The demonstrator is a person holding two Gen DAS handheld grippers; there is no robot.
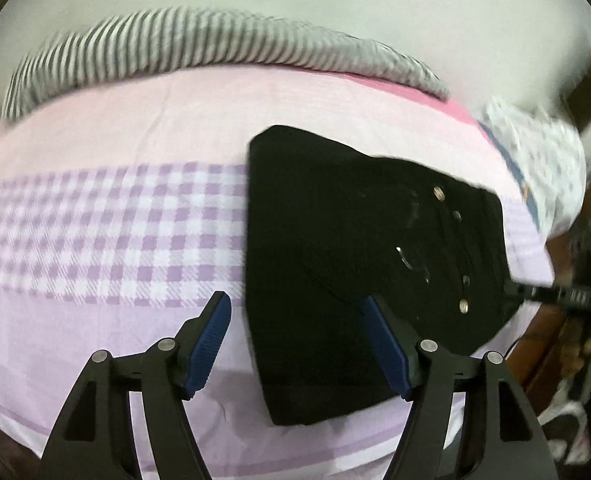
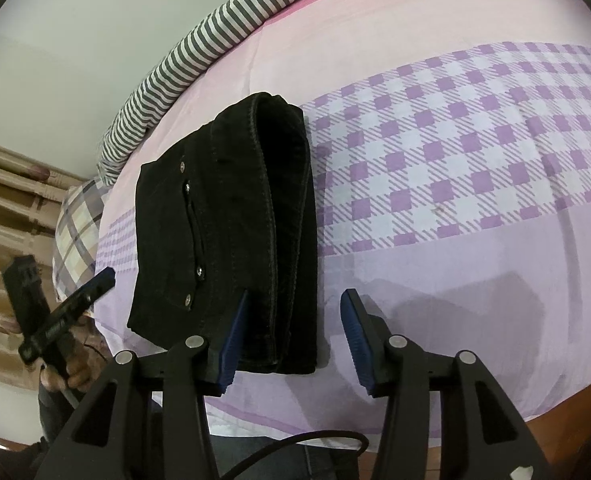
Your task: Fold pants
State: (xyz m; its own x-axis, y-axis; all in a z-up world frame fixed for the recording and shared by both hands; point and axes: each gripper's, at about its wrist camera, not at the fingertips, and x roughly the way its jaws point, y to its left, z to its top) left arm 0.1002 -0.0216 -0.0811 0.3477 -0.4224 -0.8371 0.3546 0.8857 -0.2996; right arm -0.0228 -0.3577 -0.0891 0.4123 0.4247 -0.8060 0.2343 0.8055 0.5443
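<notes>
STEP: fold done, I judge | pants (image 2: 231,232) stacked on bed (image 2: 455,260) at 12 o'clock | left tool (image 1: 295,344), right tool (image 2: 291,340) open, empty | NEXT: I withdraw clear.

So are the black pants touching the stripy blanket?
Apart. The right wrist view shows a plain strip of pink sheet between the folded black pants and the stripy blanket.
</notes>
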